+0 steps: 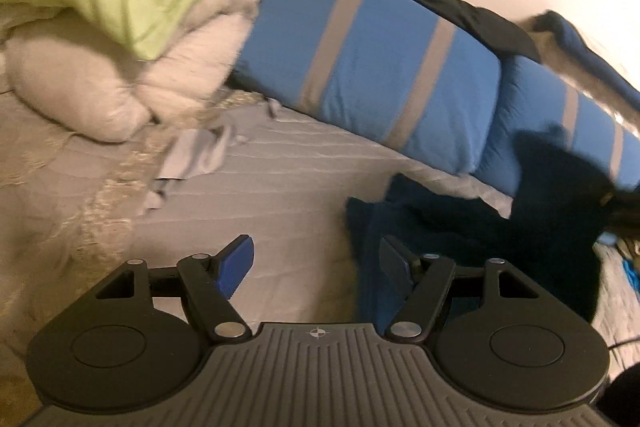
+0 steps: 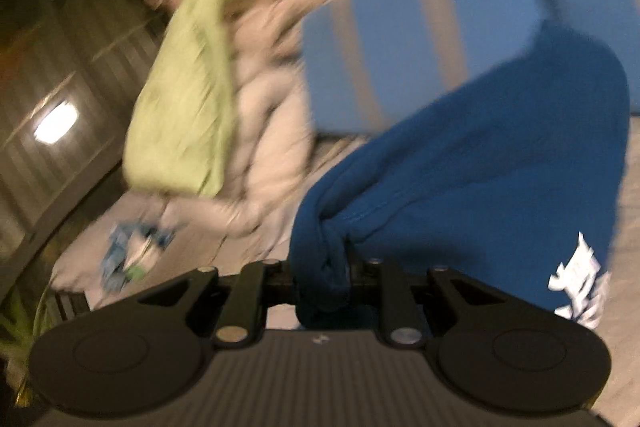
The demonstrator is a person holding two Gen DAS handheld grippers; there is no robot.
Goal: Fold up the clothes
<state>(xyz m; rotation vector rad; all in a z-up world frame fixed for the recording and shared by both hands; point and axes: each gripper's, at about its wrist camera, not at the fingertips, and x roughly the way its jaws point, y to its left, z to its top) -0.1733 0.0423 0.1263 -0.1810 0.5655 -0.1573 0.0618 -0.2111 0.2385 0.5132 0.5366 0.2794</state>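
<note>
Right hand-held gripper (image 2: 320,279) pinching blue sweatshirt (image 2: 480,163), left hand-held gripper (image 1: 316,263) open and empty above bed (image 1: 280,179), striped blue pillow (image 1: 372,75) behind

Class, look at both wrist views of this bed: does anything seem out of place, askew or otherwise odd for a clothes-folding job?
Yes. A black garment is draped over the striped blue pillows instead of lying flat, and small crumpled pale clothes are strewn on the bedspread. The right gripper holds the blue sweatshirt bunched, not spread.

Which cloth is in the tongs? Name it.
The dark blue garment with white print, bunched in the right tongs. The green cloth and the grey cloth lie untouched on the bed; the left tongs are open and hold nothing.
</note>
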